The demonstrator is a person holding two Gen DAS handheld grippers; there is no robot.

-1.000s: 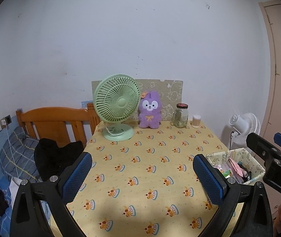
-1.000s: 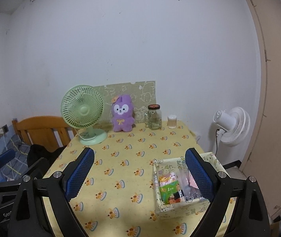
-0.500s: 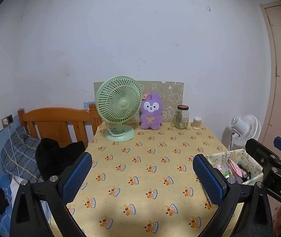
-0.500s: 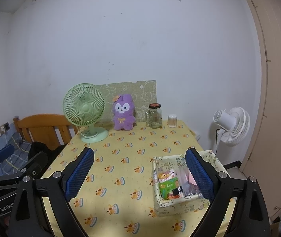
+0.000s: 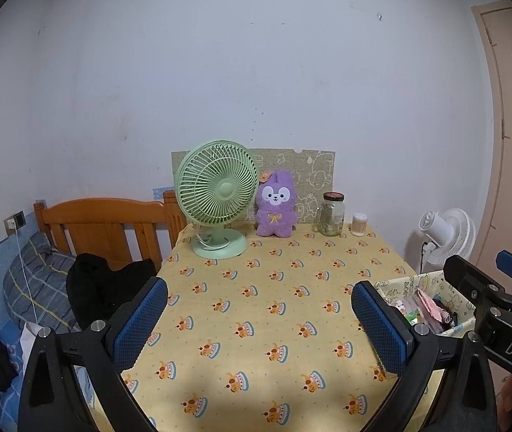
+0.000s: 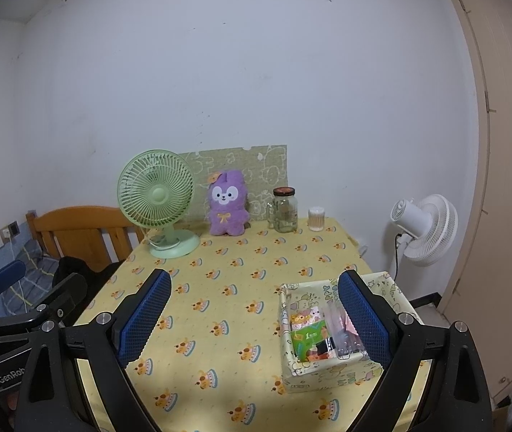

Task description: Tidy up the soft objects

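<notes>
A purple plush rabbit [image 5: 275, 204] stands upright at the back of the table against the wall, also in the right wrist view [image 6: 227, 204]. A patterned fabric box [image 6: 374, 370] with soft packets and pink cloth sits at the table's front right, also in the left wrist view [image 5: 397, 283]. My left gripper [image 5: 259, 318] is open and empty above the table's front edge. My right gripper [image 6: 254, 315] is open and empty, with its right finger over the box.
A green desk fan [image 5: 217, 198] stands left of the plush. A glass jar [image 5: 330, 213] and a small cotton-swab pot [image 5: 359, 224] stand to its right. A wooden chair [image 5: 104, 223] with black clothes is at left. A white floor fan [image 6: 424, 228] stands at right.
Both grippers have drawn back and risen slightly, so the table's objects look a little farther and more of the tablecloth shows. Nothing on the table has moved.
</notes>
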